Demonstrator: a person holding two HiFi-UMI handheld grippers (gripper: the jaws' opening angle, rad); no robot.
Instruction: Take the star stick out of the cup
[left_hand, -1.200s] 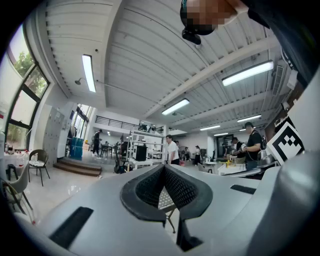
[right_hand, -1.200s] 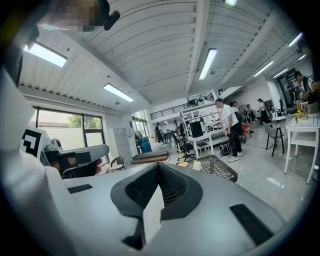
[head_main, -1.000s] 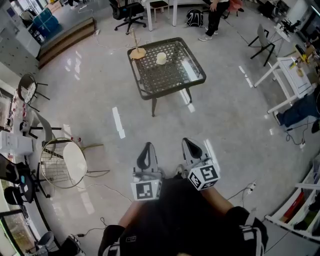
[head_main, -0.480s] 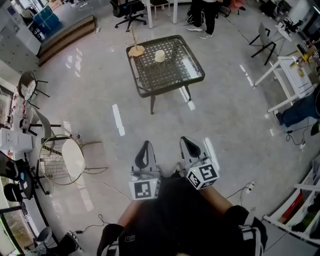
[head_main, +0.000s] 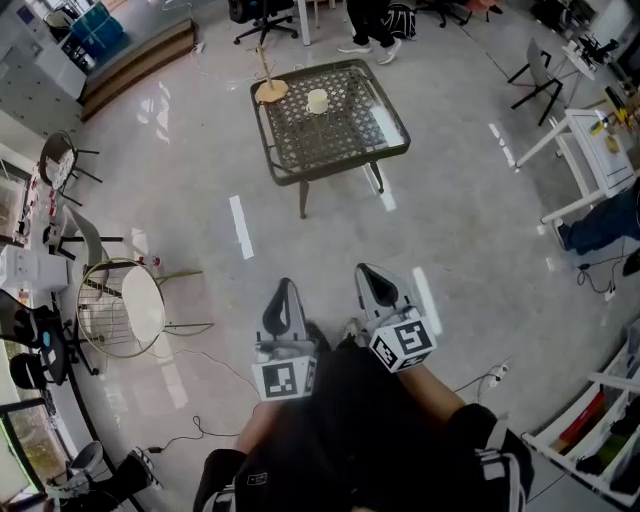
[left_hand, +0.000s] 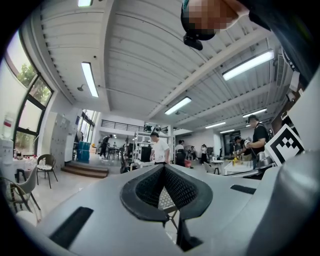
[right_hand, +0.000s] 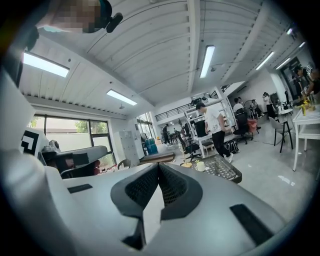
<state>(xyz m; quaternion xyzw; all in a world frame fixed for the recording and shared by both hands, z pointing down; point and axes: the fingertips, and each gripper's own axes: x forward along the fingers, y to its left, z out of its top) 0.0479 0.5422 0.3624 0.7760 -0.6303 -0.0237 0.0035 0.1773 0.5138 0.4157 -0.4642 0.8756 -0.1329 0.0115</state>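
Table (head_main: 335, 166) has drifted slightly toward 12 o'clock in the head view and looks no nearer, so I judge the approach barely begun. The cup (head_main: 317, 101) stands on its mesh top, well apart from me. The star stick is too small to make out. Left gripper (head_main: 285, 295) and right gripper (head_main: 368, 278) sit by my torso at 6 o'clock, jaws together on nothing. My lower arms are hidden.
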